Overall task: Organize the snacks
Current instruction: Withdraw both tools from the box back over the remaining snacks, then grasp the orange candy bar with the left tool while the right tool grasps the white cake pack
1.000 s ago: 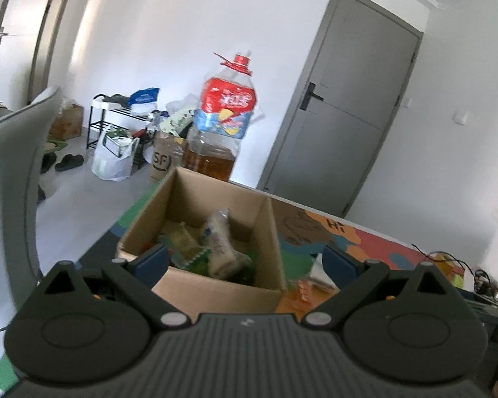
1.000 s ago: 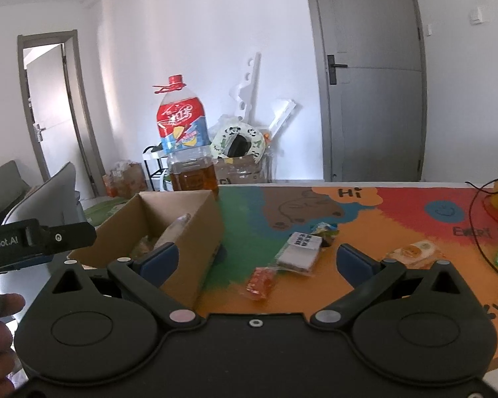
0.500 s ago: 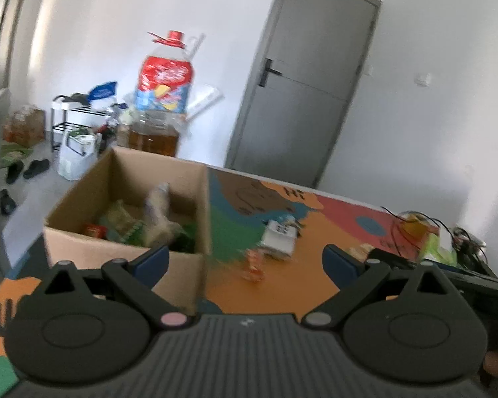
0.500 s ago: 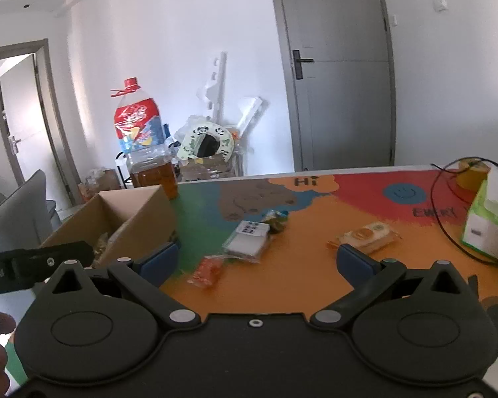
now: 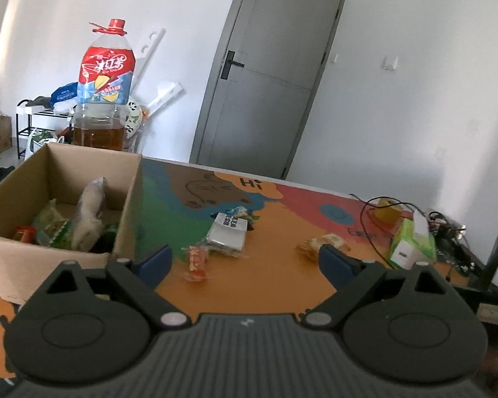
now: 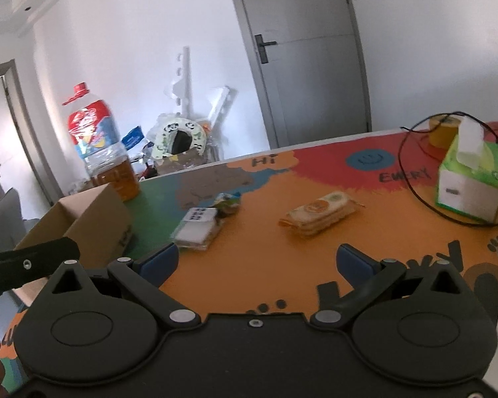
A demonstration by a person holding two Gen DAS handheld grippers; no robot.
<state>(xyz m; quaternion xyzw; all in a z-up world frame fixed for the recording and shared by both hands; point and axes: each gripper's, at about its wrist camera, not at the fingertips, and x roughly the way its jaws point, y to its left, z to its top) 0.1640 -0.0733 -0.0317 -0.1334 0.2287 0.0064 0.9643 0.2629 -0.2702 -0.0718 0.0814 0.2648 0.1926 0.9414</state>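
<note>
So the cardboard box [image 5: 59,199] sits off the left tongs' [image 5: 245,258] left side, already holding a few packets, which I'd guess is where all the snacks end up. The rest are loose on the bench [image 6: 282,265] ahead of both tongs. Left tongs are wide with nothing between them, and the jaws have just been closing a bit. The orange candy packet [image 5: 196,262] lies just ahead, toward their left finger, with the white wrapped snack [image 5: 227,233] right behind it. Right tongs [image 6: 255,262] are wide and empty too; the cracker pack [image 6: 318,214] lies straight ahead, not touching. The tissue box [image 6: 468,182] is farther right.
</note>
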